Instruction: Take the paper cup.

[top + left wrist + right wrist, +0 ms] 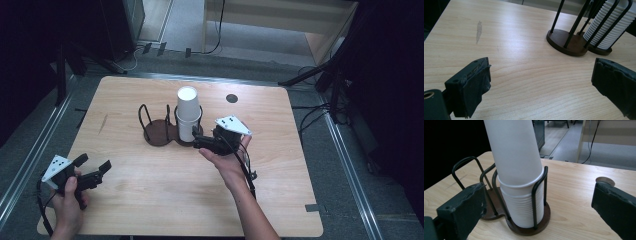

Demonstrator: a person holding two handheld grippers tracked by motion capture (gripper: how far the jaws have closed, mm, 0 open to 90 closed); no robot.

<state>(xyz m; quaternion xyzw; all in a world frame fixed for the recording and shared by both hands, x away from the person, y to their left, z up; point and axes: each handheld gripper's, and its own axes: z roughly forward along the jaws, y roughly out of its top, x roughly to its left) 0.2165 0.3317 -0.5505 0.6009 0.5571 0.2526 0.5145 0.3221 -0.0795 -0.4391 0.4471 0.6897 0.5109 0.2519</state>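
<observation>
Cup stack (516,167): white paper cups nested upside down, long axis vertical, closed bottom pointing up. It stands upright in the R bay of a two-bay wire holder (165,131) near table centre, slightly toward the far side. In the right gripper view the lower cup rims show as fine ribs inside the wire loops; the top cup rises well above the loops.

Near zone: L gripper (92,170) sits at the near-left corner of the table (150,200), held in the person's left hand (67,202). Jaws apart, nothing between them; in the left gripper view they frame bare wood, with the holder ahead and to the right. Well apart from the stack. Broad open tabletop lies betw. the L gripper and the holder, and across the whole near edge.

Mid zone: R gripper (200,142) is just beside the holder base on its right-near side, jaws apart, aimed at the stack. In the right gripper view the jaws flank the stack's lower part w/o visible contact.

Holder: dark round bases joined; L bay (152,127) has no cups. Wire uprights enclose the stack on all sides, so only the vertical path is open.

Far zone: small dark disc (231,98) on the table beyond the stack, to the right. Far edge of the table is near the holder; floor and cables beyond.
</observation>
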